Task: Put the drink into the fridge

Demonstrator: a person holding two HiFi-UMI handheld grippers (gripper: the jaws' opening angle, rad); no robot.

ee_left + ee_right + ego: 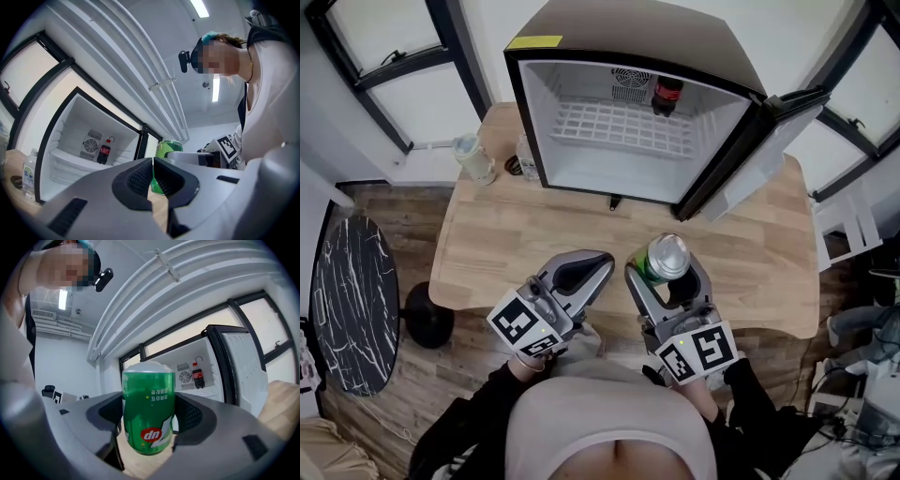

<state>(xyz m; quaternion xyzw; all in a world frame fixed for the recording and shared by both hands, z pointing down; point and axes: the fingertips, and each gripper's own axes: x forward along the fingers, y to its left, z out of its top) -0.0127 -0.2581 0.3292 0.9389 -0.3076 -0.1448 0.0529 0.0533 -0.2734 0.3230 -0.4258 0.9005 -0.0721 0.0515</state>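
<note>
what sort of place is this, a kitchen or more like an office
Likely an office or lab, not a kitchen: a mini fridge sits open on a wooden table, beside dark-framed windows, with bare white pipes overhead.

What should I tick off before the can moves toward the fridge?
1. Grip: right gripper shut on the green can, which stands straight between the jaws: ok.
2. Fridge door swung open: ok.
3. Room on the wire shelf: only a cola bottle at the back: ok.
4. Left gripper shut with nothing in it, beside the right one, not ahead of the can: ok.
5. Table between can and fridge is bare wood: ok.
6. Headroom for the can above the shelf: cannot tell.
</note>
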